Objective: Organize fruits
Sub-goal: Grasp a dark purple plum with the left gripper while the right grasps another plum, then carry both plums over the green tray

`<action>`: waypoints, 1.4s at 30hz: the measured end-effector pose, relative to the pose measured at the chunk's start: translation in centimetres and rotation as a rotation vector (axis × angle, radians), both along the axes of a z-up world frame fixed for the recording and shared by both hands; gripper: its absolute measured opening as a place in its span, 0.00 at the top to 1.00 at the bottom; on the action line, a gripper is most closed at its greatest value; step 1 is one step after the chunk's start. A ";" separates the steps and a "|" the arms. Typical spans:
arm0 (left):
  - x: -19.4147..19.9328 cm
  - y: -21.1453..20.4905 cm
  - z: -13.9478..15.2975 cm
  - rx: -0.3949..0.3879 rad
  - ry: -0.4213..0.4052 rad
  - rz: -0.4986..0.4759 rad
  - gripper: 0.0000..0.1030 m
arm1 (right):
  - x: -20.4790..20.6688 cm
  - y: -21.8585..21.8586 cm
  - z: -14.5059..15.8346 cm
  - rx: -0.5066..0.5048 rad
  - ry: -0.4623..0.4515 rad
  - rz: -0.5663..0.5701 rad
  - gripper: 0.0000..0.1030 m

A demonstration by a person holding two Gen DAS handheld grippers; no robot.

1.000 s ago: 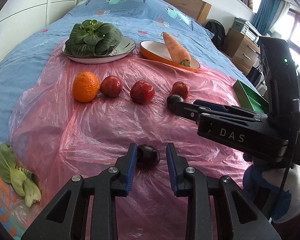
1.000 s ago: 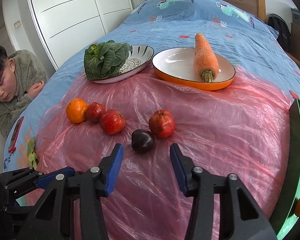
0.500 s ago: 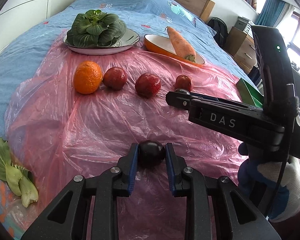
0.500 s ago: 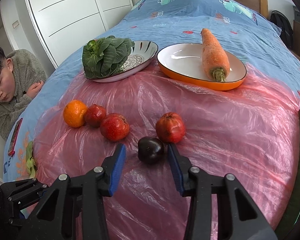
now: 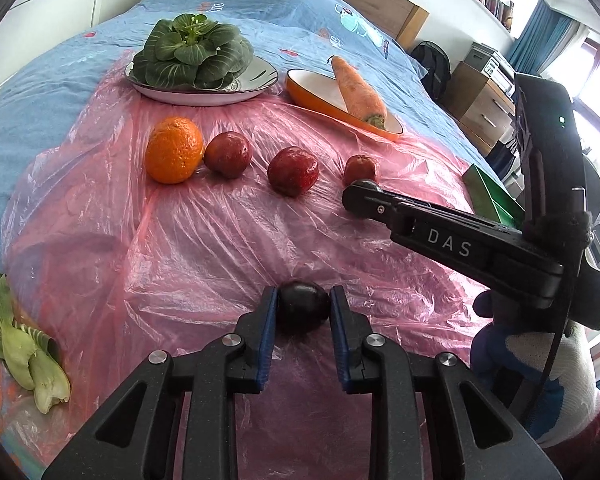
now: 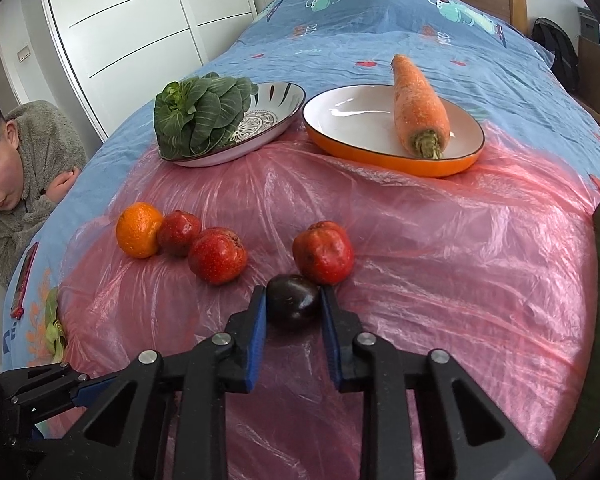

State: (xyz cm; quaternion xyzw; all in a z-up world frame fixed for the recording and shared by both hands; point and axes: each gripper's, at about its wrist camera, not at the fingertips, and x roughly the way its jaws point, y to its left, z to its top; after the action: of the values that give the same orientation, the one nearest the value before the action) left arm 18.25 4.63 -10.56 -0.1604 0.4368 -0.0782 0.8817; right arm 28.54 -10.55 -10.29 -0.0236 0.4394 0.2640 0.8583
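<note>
Two dark plums lie on a pink plastic sheet (image 5: 204, 240) spread over a bed. My left gripper (image 5: 304, 308) is shut on the nearer dark plum (image 5: 303, 312), its blue pads against both sides. My right gripper (image 6: 293, 306) has its jaws closing, and the pads press on the other dark plum (image 6: 293, 300), which touches a red fruit (image 6: 324, 258) behind it. In the left wrist view the right gripper (image 5: 362, 196) reaches in from the right. An orange (image 5: 174, 149) and two more red fruits (image 5: 227, 155) (image 5: 293, 171) stand in a row.
Behind the row, a patterned plate (image 6: 272, 112) holds bok choy (image 6: 196, 116) and an orange dish (image 6: 340, 120) holds a carrot (image 6: 420, 108). A green tray (image 5: 492, 196) sits at the right edge. Loose bok choy leaves (image 5: 24, 352) lie near left. A person (image 6: 16, 176) leans on the bed's left side.
The left gripper's pads closed onto the nearer plum. The right gripper slid forward around the other plum and closed on it.
</note>
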 end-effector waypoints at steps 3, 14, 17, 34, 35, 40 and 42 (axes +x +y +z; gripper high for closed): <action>-0.2 0.3 0.2 -0.024 0.000 0.007 0.79 | -0.5 -0.4 0.5 0.008 -0.001 -0.006 0.66; -1.5 1.6 1.4 -0.081 0.006 0.055 0.79 | -2.0 -1.7 1.8 0.023 0.018 -0.021 0.66; -1.8 1.3 1.9 -0.103 0.009 0.046 0.79 | -2.8 -2.2 2.1 0.019 0.021 -0.024 0.66; -4.7 -3.6 4.6 -0.083 0.015 -0.053 0.79 | -8.6 -8.6 4.7 -0.007 0.019 -0.094 0.66; -4.7 -4.0 4.8 -0.086 0.011 -0.064 0.79 | -9.0 -9.3 5.0 -0.012 0.017 -0.104 0.66; -4.7 -6.5 6.2 -0.110 -0.002 -0.122 0.79 | -10.7 -13.1 6.1 -0.046 0.008 -0.157 0.66; -4.6 -7.7 6.7 -0.118 -0.006 -0.146 0.79 | -11.3 -14.8 6.4 -0.056 0.005 -0.186 0.66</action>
State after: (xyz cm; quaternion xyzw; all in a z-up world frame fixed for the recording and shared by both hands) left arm 13.70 -3.10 -3.85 -0.1795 0.4393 -0.1685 0.8640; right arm 17.27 -25.33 -3.86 -0.0058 0.4492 0.1708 0.8770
